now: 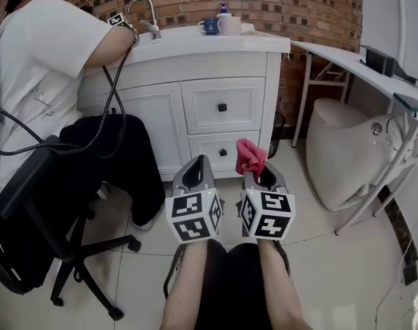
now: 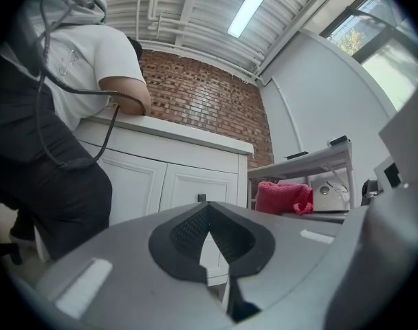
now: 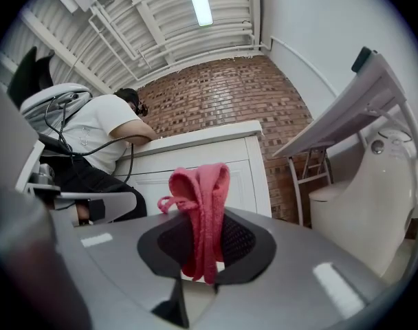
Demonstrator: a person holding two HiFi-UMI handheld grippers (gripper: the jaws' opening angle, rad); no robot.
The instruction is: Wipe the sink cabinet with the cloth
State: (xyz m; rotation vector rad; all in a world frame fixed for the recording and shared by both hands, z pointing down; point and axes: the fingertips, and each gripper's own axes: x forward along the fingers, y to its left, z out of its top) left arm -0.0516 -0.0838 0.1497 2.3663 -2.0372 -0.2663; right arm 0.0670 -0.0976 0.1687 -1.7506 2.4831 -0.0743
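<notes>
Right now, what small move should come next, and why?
Probably push the right gripper forward toward the sink cabinet: its jaws pinch the pink cloth, which does not yet touch the drawer fronts. The left gripper is shut, empty.

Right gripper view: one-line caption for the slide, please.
Right tool shut on the pink cloth, white sink cabinet ahead.

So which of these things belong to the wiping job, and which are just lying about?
Job in hand:
pink cloth, clamped in the right tool
white sink cabinet
left tool, shut and empty

Just about:
seated person
office chair
blue mug
faucet
white side table
</notes>
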